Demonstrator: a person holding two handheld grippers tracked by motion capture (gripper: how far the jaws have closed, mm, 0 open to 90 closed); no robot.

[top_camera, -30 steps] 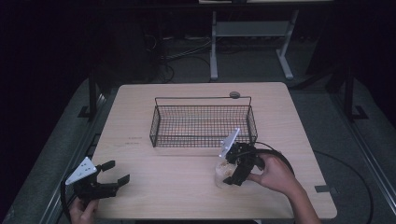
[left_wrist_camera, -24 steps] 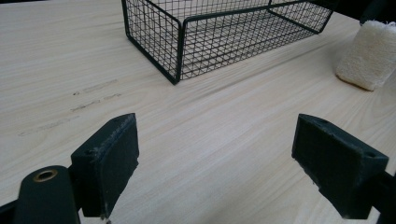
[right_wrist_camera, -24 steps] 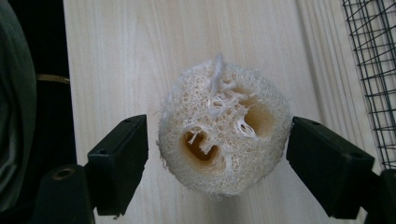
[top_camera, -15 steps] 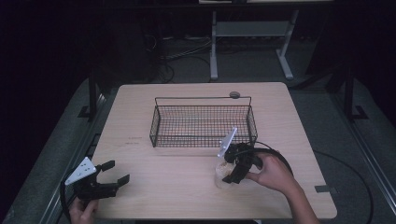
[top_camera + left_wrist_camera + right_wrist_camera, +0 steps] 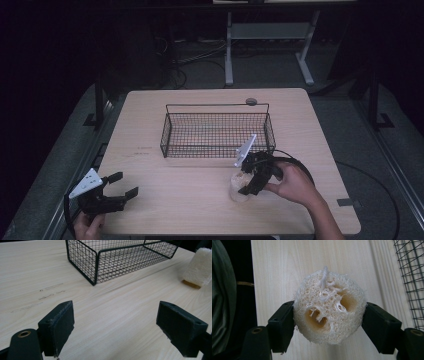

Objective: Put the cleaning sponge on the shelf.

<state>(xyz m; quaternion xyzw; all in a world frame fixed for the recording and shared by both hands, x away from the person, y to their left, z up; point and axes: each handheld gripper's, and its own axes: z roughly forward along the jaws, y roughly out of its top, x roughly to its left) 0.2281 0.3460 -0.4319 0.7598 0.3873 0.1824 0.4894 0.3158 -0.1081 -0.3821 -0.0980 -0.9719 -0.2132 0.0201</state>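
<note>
Both black pads of the right gripper point(image 5: 329, 322) press the sides of one pale, round, fibrous loofah sponge point(image 5: 329, 312), clamped between them with its holed end and white string loop facing the camera. In the high view that sponge point(image 5: 238, 187) stands on the light wooden table point(image 5: 320, 150) at about five o'clock from the single black wire-mesh basket point(image 5: 217, 131), just off its near right corner. The left gripper point(image 5: 116, 191), at the table's seven o'clock corner, has its jaws spread wide with nothing between them. Faint marks on the tabletop point(image 5: 50, 290) beside the basket are too blurred to read.
</note>
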